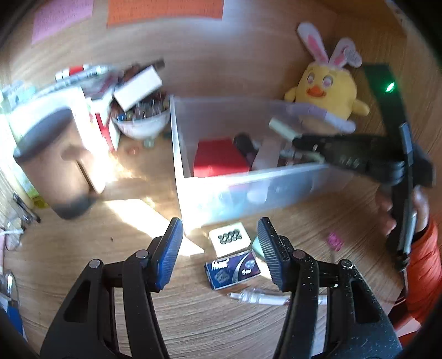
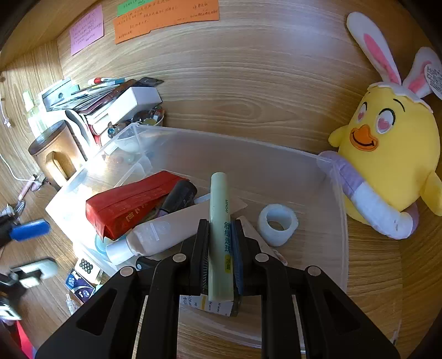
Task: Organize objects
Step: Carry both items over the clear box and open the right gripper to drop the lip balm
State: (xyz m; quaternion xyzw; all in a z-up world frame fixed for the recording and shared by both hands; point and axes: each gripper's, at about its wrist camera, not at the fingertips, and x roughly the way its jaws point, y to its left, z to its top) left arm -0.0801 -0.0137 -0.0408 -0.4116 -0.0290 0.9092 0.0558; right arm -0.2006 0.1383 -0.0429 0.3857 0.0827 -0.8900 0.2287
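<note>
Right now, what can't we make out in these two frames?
- Bin contents under the red packet and white bottle: stacked items hide them, right wrist view.
- Lower end of the green tube: covered by the right gripper clamping it.
- Brown canister and book pile: motion-blurred, left wrist view.
- Notes on the wall: writing too small.
- Left gripper: open, empty.

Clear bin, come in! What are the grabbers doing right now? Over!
Right hand-held gripper shut on pale green tube, above clear bin. Left hand-held gripper open, empty, over small boxes on desk. Bin holds red packet, tape roll.
</note>
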